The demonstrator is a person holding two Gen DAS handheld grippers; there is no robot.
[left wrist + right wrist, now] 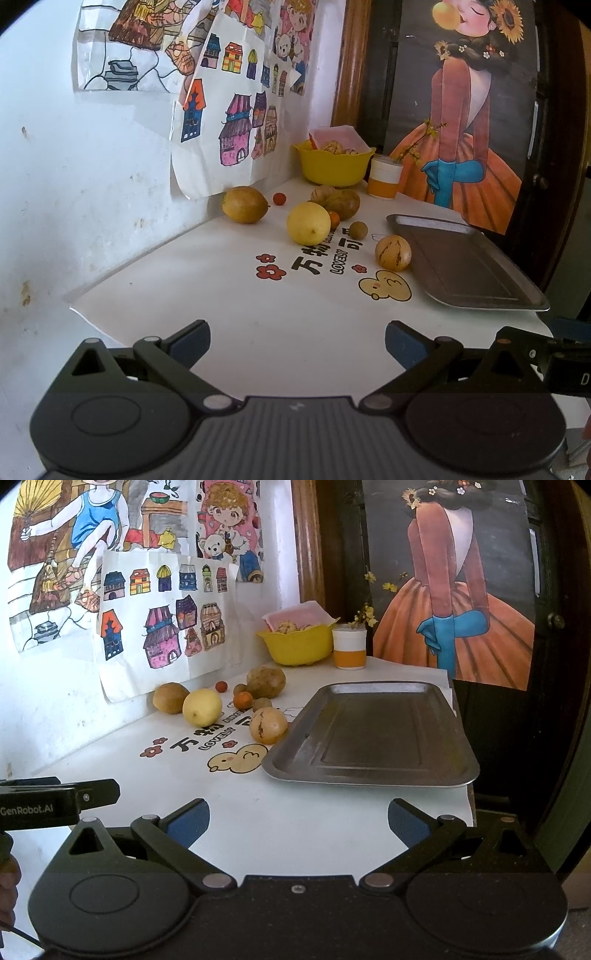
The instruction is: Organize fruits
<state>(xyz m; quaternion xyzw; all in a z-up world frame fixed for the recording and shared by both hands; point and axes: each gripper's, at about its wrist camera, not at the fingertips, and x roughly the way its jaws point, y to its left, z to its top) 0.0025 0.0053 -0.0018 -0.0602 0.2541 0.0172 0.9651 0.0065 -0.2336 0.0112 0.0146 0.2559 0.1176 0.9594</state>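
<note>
Right wrist: tray point(373, 734) bare, overhanging table point(258, 819) edge.

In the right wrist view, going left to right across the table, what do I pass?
Brown oval fruit → yellow lemon → small red berry → striped pale fruit → metal tray. The little fruits clustered behind the striped one overlap, so I left them out.

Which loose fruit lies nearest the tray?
The streaked tan round fruit, almost at the tray's left rim, above the duck print. The lemon and the other fruits sit farther left or back toward the wall.
</note>
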